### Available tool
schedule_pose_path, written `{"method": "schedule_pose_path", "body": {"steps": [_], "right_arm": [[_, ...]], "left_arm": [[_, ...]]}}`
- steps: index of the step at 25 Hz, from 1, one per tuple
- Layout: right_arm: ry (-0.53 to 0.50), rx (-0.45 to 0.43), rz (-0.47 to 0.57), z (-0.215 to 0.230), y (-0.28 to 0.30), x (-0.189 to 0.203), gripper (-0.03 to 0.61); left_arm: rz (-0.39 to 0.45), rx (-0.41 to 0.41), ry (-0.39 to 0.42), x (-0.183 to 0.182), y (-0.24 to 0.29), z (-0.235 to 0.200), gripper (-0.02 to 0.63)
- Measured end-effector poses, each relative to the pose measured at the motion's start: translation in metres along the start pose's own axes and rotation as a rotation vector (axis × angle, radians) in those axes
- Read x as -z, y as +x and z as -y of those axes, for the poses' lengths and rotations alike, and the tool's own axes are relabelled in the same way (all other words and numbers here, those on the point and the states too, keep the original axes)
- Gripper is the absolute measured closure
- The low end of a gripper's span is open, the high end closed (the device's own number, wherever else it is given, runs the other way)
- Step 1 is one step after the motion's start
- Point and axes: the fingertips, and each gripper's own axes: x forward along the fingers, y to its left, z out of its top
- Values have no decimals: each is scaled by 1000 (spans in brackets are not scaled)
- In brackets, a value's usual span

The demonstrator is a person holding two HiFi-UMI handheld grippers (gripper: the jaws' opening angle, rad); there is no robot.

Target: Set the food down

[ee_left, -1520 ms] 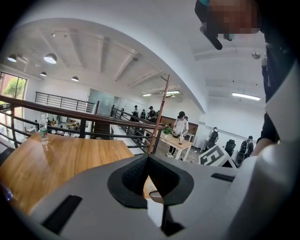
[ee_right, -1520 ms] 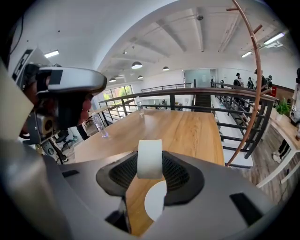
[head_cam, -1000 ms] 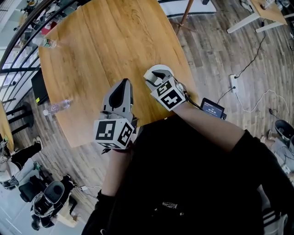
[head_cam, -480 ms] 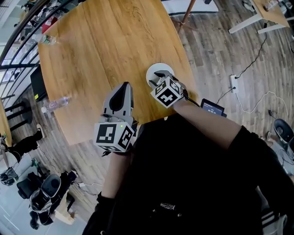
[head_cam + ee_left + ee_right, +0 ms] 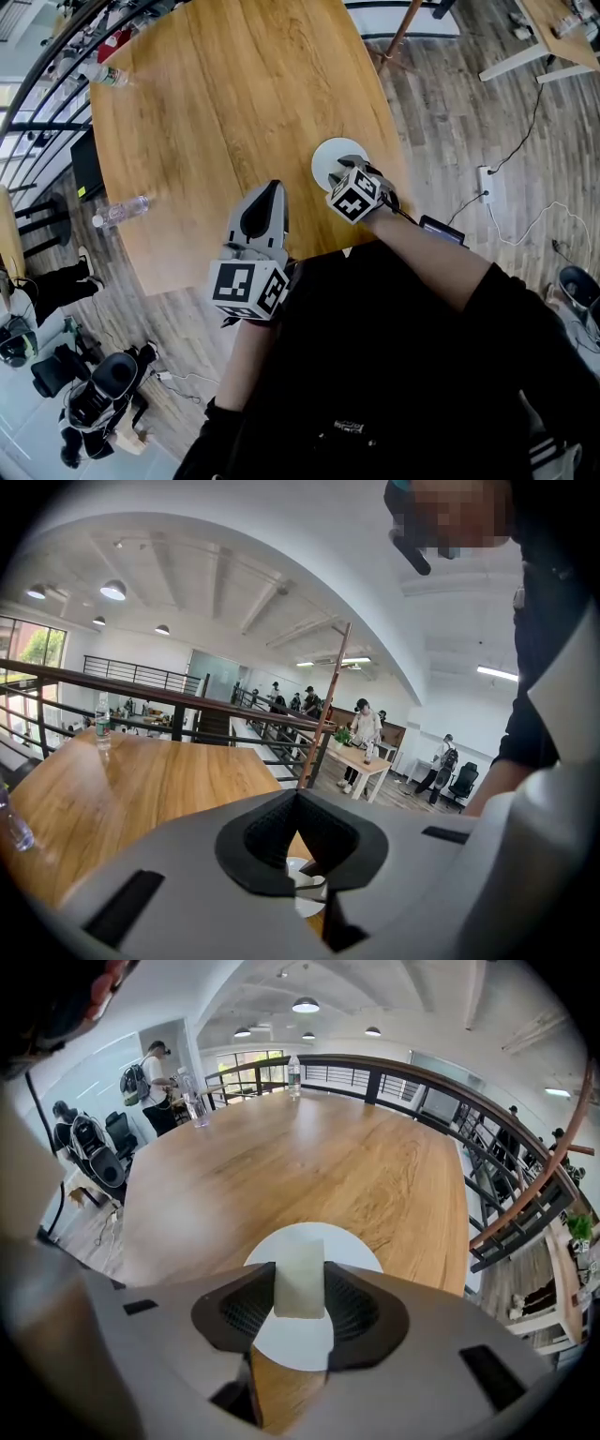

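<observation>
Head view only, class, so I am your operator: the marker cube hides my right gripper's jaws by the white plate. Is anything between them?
Observer: Yes, the right gripper is shut on a pale rectangular piece of food.
Operator: Is it over the plate?
Observer: Yes, the white plate shows behind and below it; whether they touch, I cannot tell.
Operator: And the left gripper?
Observer: The left gripper has its jaws together, nothing between them.
</observation>
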Motion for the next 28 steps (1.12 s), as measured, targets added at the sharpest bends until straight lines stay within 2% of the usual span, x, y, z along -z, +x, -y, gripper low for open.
{"method": "schedule_pose_path", "body": {"steps": [12,28], "right_arm": [[2,0,-49,5,18,11,408],[30,-24,-65,1,32,17,407]], "left_arm": [[-15,-12,-9,4,-4,-9,614],[-39,-10,-4,9,-1,-9,614]]}}
